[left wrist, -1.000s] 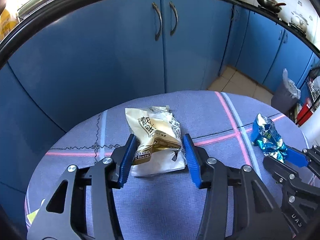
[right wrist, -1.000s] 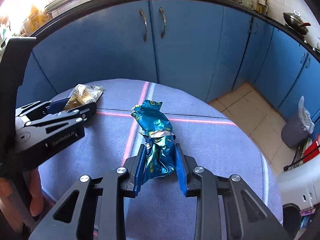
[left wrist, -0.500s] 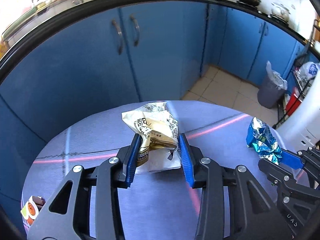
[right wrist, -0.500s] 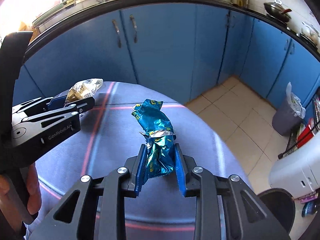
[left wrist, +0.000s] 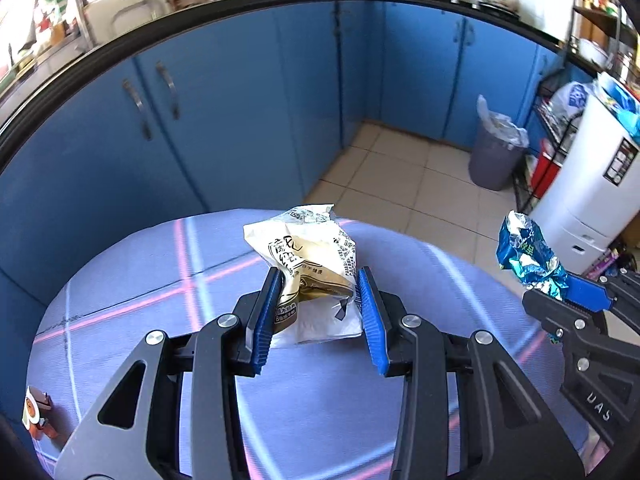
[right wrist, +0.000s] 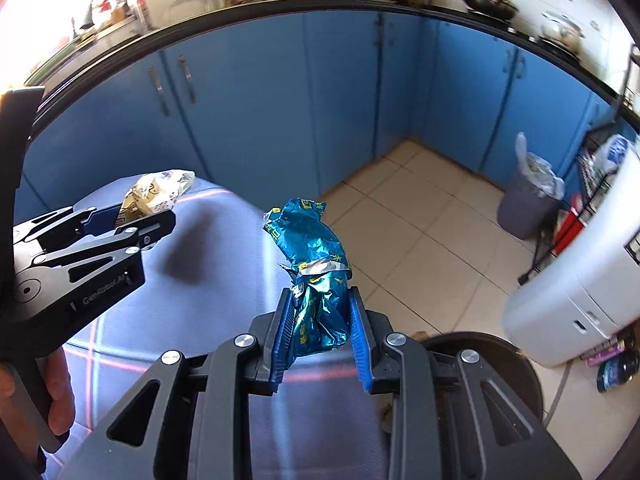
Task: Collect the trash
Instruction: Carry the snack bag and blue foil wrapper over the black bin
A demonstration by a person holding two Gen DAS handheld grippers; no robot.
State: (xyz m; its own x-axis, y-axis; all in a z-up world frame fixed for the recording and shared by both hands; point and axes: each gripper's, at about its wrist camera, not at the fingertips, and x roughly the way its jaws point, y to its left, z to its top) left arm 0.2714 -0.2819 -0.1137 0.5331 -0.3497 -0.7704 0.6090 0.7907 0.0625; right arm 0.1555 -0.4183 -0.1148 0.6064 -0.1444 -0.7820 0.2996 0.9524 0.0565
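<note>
Trash in two pieces, each clamped in one tool above the round table (left wrist: 132, 364) with its purple cloth crossed by pink and pale stripes. Left gripper (left wrist: 318, 314): jaws narrowed partway, having just been closing, blue pads (left wrist: 264, 316) pressed on a crumpled cream-and-gold snack wrapper (left wrist: 310, 268). Right gripper (right wrist: 318, 334): jaws set narrower, pinching the lower end of a crumpled blue foil wrapper (right wrist: 316, 280) that stands upright past the table's edge, over tiled floor. Background: blue cabinets (left wrist: 224, 120) and a grey bin with a plastic liner (right wrist: 528, 196), well apart from both grippers.
</note>
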